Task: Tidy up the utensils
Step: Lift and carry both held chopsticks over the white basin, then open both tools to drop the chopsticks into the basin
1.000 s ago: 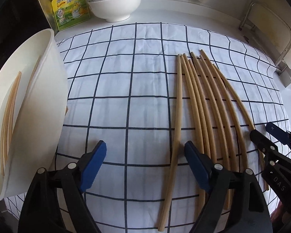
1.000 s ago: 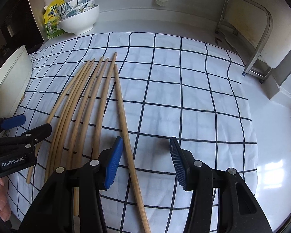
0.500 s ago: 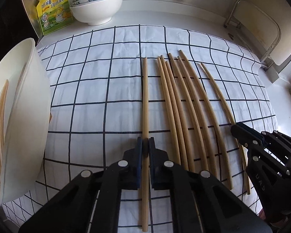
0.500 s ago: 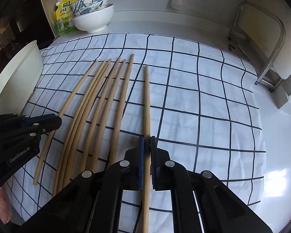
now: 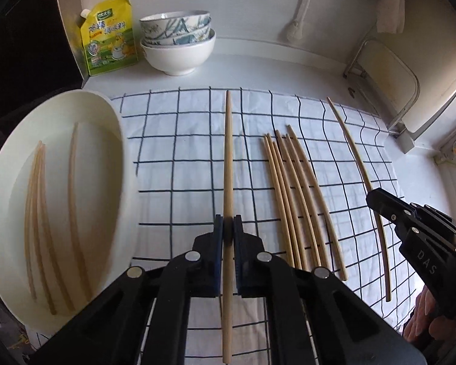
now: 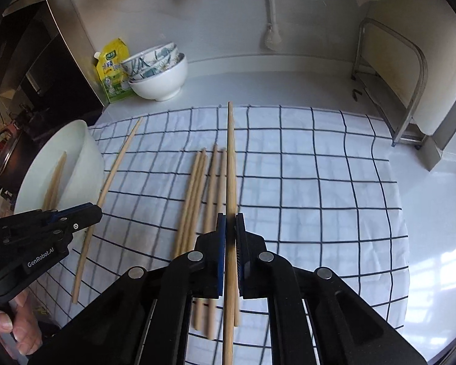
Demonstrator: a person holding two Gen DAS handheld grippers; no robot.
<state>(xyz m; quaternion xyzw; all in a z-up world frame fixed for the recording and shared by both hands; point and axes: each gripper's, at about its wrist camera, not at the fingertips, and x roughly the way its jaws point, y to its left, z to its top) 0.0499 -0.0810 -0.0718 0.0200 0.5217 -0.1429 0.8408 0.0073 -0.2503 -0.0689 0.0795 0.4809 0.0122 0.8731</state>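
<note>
My left gripper (image 5: 227, 222) is shut on a wooden chopstick (image 5: 228, 158), held above the checked cloth and pointing away from me. In the right wrist view my right gripper (image 6: 230, 219) is likewise shut on a second chopstick (image 6: 231, 164), lifted off the cloth. Each gripper also shows in the other's view: the right gripper (image 5: 372, 196) with its chopstick (image 5: 357, 155), the left gripper (image 6: 97, 210) with its chopstick (image 6: 112, 179). Several loose chopsticks (image 5: 295, 200) (image 6: 197, 191) lie on the cloth between them. A white container (image 5: 127, 182) (image 6: 88, 164) at the left holds several more.
A blue-lined white cloth (image 5: 179, 152) covers the counter. Stacked bowls (image 5: 177, 45) and a yellow pouch (image 5: 109, 36) stand at the back left. A metal rack (image 5: 389, 70) stands at the right. A person's hand (image 6: 18, 331) grips the left tool.
Both grippers closed, each on one chopstick, then rose with it off the cloth. The counter now looks farther away in both views.
</note>
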